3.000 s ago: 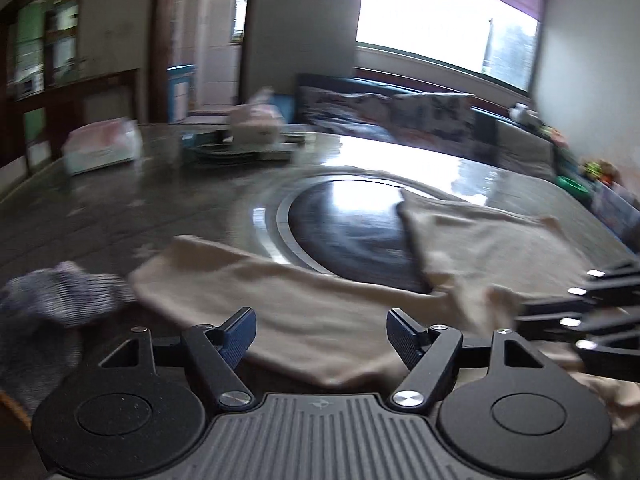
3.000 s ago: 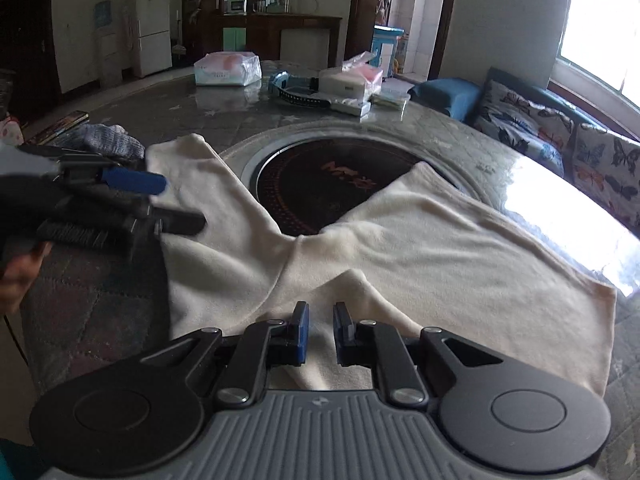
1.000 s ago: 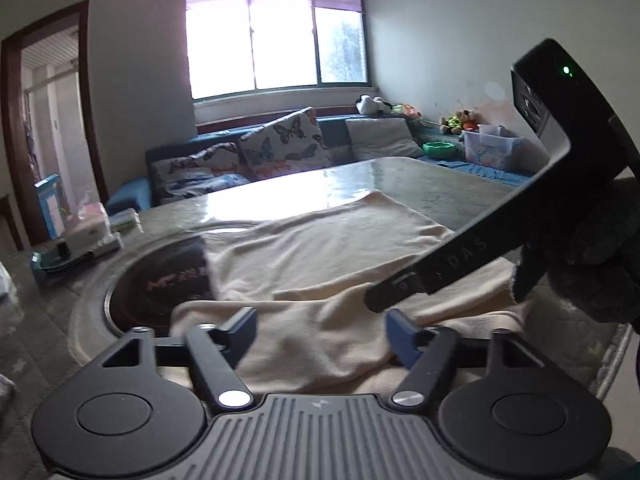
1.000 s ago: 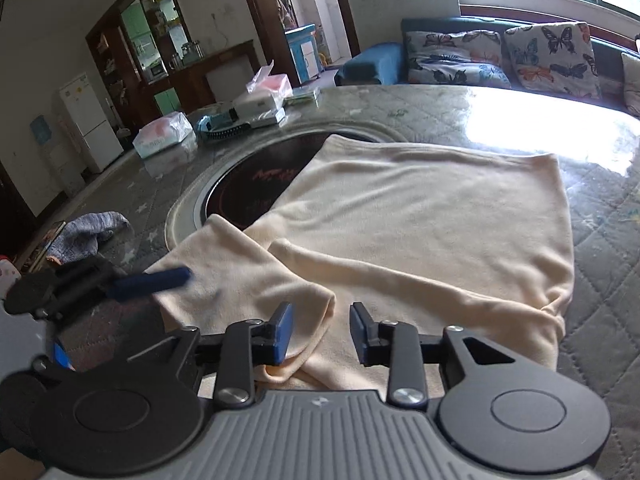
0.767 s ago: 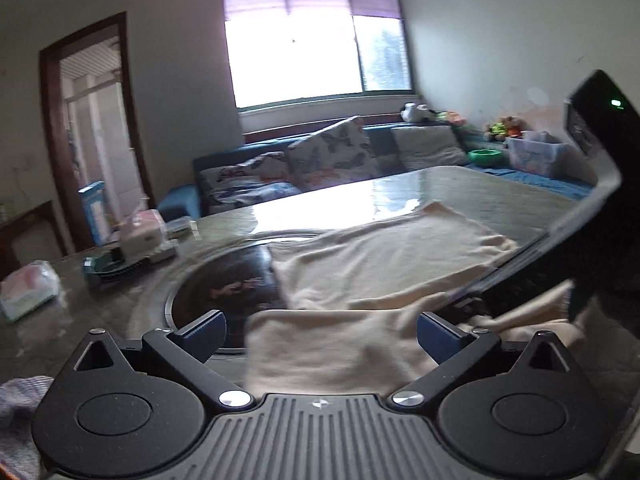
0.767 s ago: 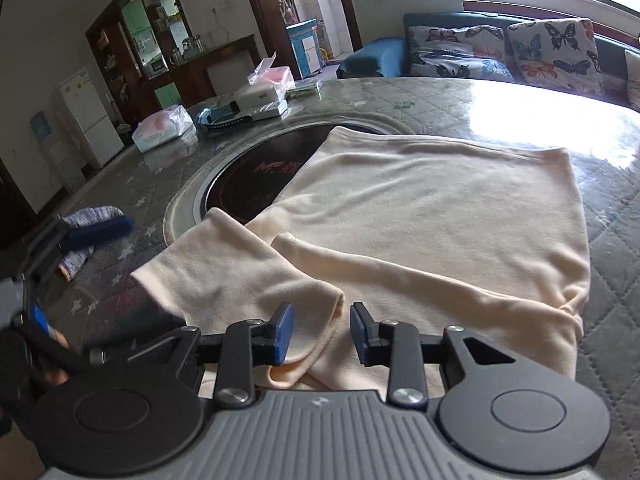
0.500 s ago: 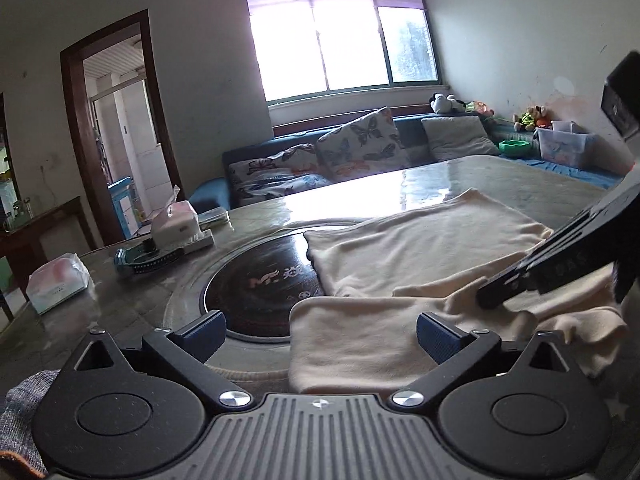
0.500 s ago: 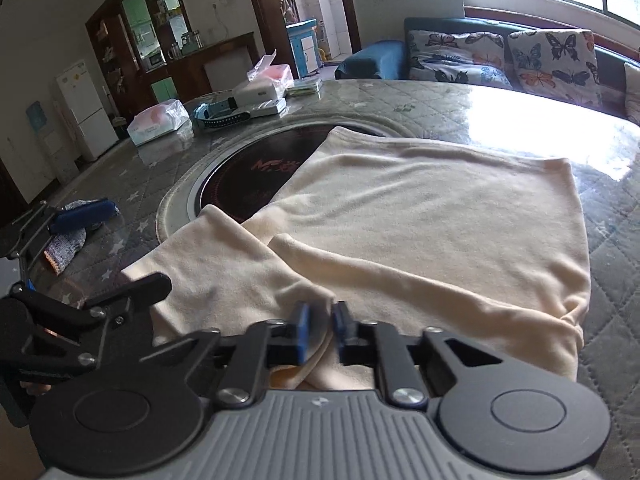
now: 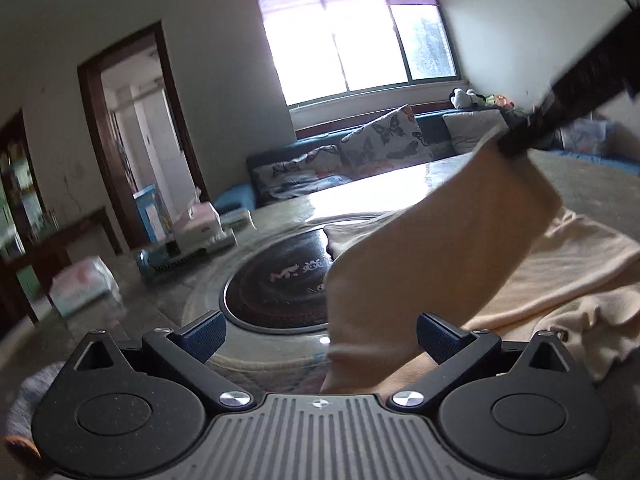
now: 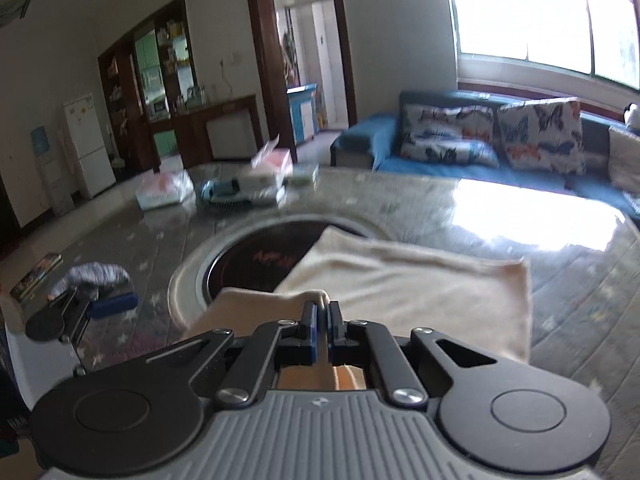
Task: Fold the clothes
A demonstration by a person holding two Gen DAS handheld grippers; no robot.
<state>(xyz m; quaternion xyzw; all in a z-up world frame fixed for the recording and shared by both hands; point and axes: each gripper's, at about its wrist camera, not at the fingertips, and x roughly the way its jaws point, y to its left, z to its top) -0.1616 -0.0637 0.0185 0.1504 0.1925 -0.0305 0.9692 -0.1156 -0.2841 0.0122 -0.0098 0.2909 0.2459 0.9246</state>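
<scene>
A cream garment [image 9: 568,256] lies on the round table, partly over its dark centre disc [image 9: 276,280]. My right gripper [image 10: 320,320] is shut on a fold of the cream garment [image 10: 400,284] and holds it lifted. In the left wrist view the right gripper [image 9: 516,144] shows as a dark bar at the upper right, with a flap of cloth [image 9: 432,248] hanging from it. My left gripper [image 9: 318,334] is open and empty, low over the near table edge by the hanging flap. It also shows in the right wrist view [image 10: 96,304].
A grey knitted item [image 10: 94,274] lies at the table's left edge. Tissue packs [image 10: 164,190], a box [image 10: 272,176] and a blue item [image 10: 220,196] stand at the far side. A blue sofa with butterfly cushions [image 10: 496,140] stands behind the table.
My right gripper has shut on the garment's fold and lifted it up and away from the table. My left gripper stays open and has drawn back a little to the left.
</scene>
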